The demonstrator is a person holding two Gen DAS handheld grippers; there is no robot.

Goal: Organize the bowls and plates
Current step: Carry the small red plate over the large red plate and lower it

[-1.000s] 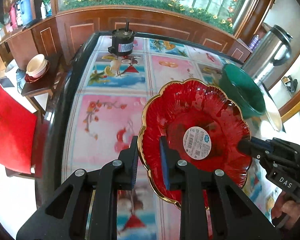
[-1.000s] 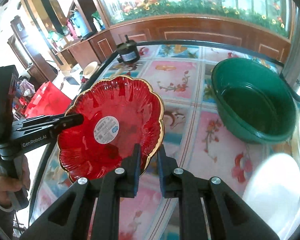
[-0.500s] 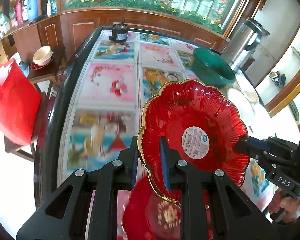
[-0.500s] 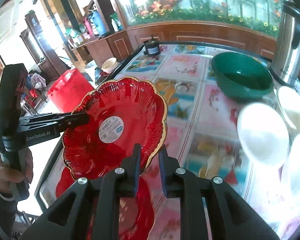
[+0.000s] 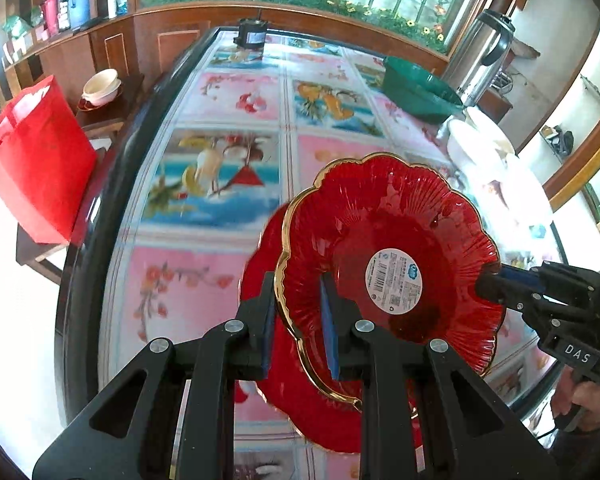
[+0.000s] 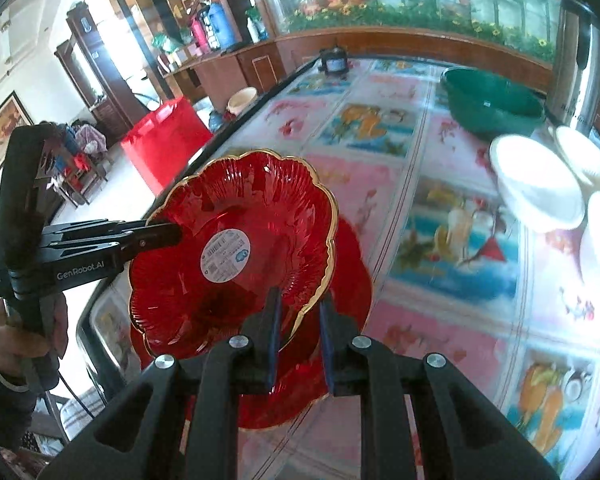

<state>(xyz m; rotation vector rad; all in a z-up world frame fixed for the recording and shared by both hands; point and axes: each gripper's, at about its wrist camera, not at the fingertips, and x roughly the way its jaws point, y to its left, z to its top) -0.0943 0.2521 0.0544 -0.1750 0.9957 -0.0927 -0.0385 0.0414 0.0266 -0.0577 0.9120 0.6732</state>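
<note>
Two grippers share one load: the left gripper [image 5: 298, 320] pinches the near-left rim of a red plate [image 5: 388, 248], and the right gripper [image 6: 298, 334] is clamped on the opposite rim of the same plate, its tips visible at the plate's far side from the left camera. Both sets of jaws are closed on the gilt edge, with the blue pads bearing on either face of the rim.

The plate is held in the air, tilted, over the near edge of the table [image 5: 228, 184]. Directly beneath it lies a second red plate [image 6: 352, 264] flat on the table, partly hidden by the carried one. The step in hand looks like stacking the held plate onto the one below.

My reading of the next move: level the plate, line its scalloped outline up with the lower plate, bring it down evenly with both hands, then release both rims once it is seated. Uneven lowering could make one edge strike first and chip.

The held plate is translucent red, glass-like, with ribbed flutes radiating outward, a lobed flower-shaped rim trimmed in gold, and a round white barcode sticker [image 5: 394, 280] at its centre. It looks smooth and probably slippery, so the grip at the rim matters.

Several white dishes [image 6: 536, 184] and a green basin [image 6: 492, 104] sit toward the far right side of the table, well apart.
</note>
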